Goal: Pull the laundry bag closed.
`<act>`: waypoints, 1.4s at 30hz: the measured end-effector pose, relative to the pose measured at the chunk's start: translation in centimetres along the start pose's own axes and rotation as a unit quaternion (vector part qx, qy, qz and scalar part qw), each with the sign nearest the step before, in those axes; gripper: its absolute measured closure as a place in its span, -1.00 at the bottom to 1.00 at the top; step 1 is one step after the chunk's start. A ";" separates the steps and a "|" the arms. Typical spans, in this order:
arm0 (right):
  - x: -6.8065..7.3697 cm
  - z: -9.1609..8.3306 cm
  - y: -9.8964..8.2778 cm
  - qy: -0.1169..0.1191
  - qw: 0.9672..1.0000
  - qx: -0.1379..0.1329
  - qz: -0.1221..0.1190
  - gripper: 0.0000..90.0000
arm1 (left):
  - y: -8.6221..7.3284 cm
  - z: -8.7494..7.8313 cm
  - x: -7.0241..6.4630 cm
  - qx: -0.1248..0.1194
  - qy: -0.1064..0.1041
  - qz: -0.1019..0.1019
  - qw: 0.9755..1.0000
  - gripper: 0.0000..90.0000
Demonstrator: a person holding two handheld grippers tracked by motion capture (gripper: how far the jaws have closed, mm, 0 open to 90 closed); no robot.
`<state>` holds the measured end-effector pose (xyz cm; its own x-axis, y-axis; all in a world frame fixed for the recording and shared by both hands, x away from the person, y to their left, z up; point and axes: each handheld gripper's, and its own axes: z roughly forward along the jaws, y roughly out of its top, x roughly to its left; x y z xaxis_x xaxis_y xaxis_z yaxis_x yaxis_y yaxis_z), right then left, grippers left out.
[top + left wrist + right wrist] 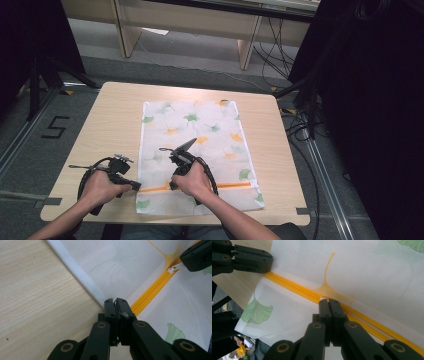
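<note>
Our table and its load

We see a light wooden table (105,125) with a white leaf-printed mesh bag (200,150) lying flat across its middle, orange zipper (235,185) near us.

The mesh zipper bag (195,150) lies flat on the table (107,117), about midway across it, its far edge short of the table's far edge and its near edge close to the table's near edge. The zipper (235,185) runs across the bag near that near edge. The left gripper (135,185) sits at the bag's left edge, just where the zipper ends, with its hand on the table left of the bag. The right gripper (172,186) rests on the bag at the zipper, right of the left gripper and near it.
</note>
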<state>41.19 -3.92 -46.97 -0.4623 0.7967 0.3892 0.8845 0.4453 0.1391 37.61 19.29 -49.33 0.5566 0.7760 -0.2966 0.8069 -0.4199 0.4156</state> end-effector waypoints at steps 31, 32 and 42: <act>-1.7 -1.0 -0.8 -0.003 1.000 -0.005 0.013 1.00 | 0.0 0.0 0.1 0.000 -0.002 -0.001 1.000 0.95; -1.9 -1.1 -0.8 0.003 1.000 0.001 0.003 1.00 | 0.0 0.0 0.1 0.000 -0.002 0.000 1.000 0.95; -2.2 -1.4 -1.1 -0.002 1.000 -0.005 0.015 1.00 | 0.0 0.0 0.1 -0.001 -0.002 -0.001 1.000 0.95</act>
<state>41.35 -6.75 -46.75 -0.4361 0.8108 0.3905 0.8984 0.4175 0.1363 37.63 19.35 -49.37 0.5553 0.7753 -0.3009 0.8080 -0.4172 0.4160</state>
